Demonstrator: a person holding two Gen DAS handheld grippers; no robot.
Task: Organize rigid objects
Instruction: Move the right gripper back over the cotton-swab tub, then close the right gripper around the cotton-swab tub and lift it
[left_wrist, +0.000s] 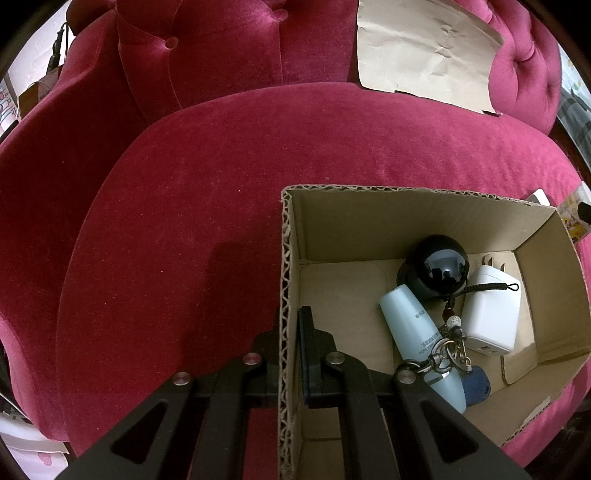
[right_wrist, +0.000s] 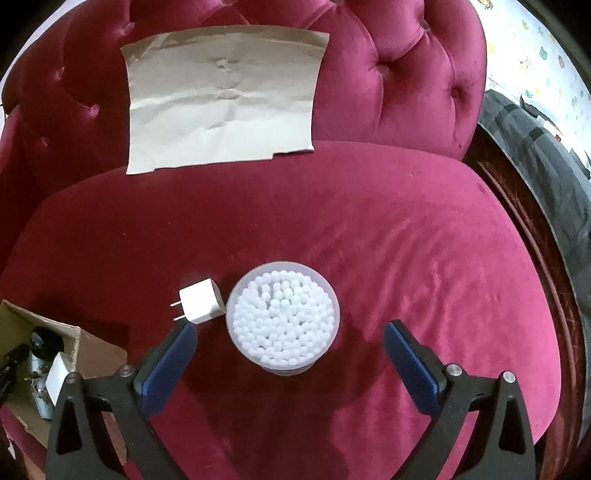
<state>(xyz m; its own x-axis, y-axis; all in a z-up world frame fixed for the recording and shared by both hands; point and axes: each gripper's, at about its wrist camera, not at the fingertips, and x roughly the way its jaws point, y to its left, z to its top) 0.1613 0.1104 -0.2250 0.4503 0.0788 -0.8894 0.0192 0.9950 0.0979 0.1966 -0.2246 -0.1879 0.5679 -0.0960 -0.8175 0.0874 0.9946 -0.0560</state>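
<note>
My left gripper (left_wrist: 291, 317) is shut on the left wall of the cardboard box (left_wrist: 286, 295), one finger outside and one inside. In the box lie a black ball (left_wrist: 439, 264), a pale blue bottle (left_wrist: 410, 328), a white charger (left_wrist: 491, 314) and a keyring with a blue fob (left_wrist: 452, 354). In the right wrist view my right gripper (right_wrist: 290, 336) stands open above the red seat. A round tub of white cotton swabs (right_wrist: 283, 315) sits upright between and just ahead of its blue pads, untouched. A small white plug adapter (right_wrist: 199, 301) lies just left of the tub.
Everything rests on a red velvet armchair seat (right_wrist: 406, 240). A crumpled sheet of brown paper (right_wrist: 225, 99) leans on the tufted backrest. The cardboard box (right_wrist: 92, 347) shows at the lower left of the right wrist view. A patterned floor lies beyond the chair's right side.
</note>
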